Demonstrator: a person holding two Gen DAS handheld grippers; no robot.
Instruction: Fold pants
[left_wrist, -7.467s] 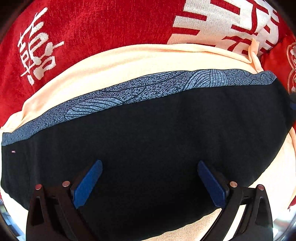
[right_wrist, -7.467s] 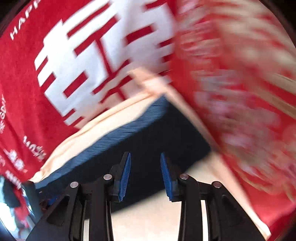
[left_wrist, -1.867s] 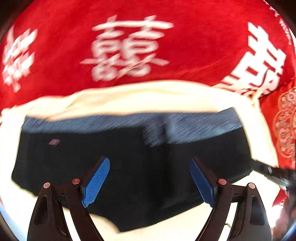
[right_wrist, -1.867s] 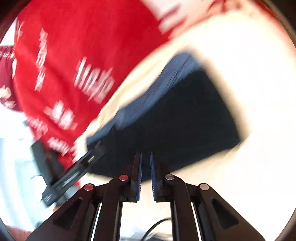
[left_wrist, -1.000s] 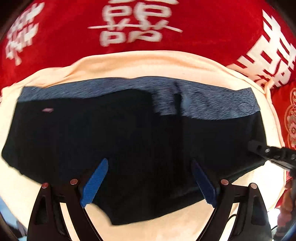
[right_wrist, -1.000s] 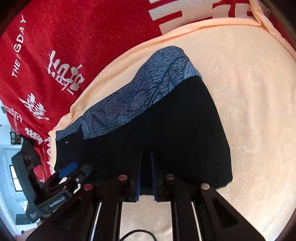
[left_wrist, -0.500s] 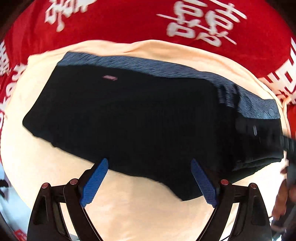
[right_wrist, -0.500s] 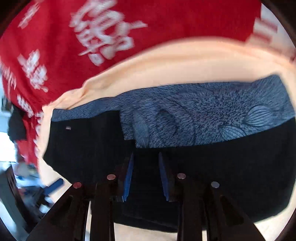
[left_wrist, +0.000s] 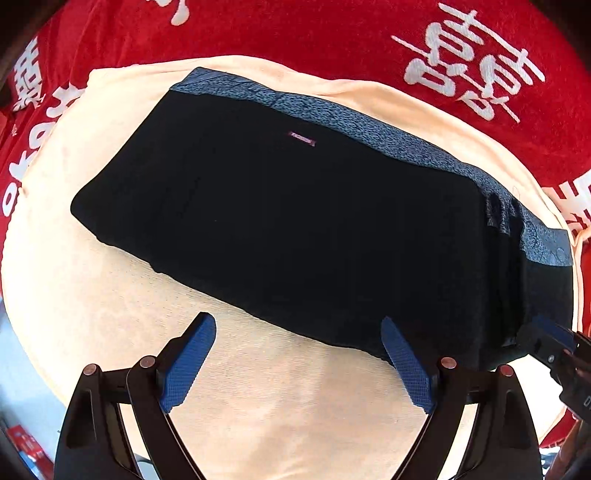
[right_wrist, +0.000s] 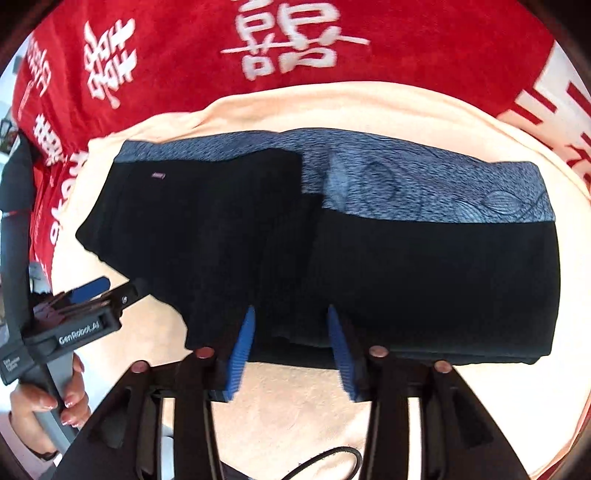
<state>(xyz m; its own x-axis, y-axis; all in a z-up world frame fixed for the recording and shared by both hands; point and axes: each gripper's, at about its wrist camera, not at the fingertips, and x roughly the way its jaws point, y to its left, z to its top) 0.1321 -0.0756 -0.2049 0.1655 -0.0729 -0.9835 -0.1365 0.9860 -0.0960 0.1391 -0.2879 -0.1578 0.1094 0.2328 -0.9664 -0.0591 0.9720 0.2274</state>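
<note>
A: Red blanket (left_wrist: 332, 40) with white characters is covering the background, and a peach towel (left_wrist: 110, 295) is lying over it as the work surface. What is sitting on the towel?

B: Black pants (left_wrist: 295, 229) with a blue patterned waistband (left_wrist: 369, 125) are lying there in a compact block. From the right wrist view, one part is lying doubled over the other, with a stepped edge showing near the middle (right_wrist: 310, 206), so at least one fold is looking done.

A: Are the claws holding anything?

B: Left gripper (left_wrist: 295, 365) is hovering with its jaws spread wide over bare towel, just short of the near hem, gripping nothing. Right gripper (right_wrist: 291, 343) is standing partly open at the near edge of the pants; the hem is running between the blue pads (right_wrist: 242, 339), but the jaws are not looking closed on it, so I am reading it as empty.

A: How far along is it, then?

B: I am judging it as late. The bundle is looking short and fairly square. What is remaining is perhaps one more fold across, or just tidying that uneven near hem and the overlapping layer. Whether another fold is intended, I cannot tell.
</note>
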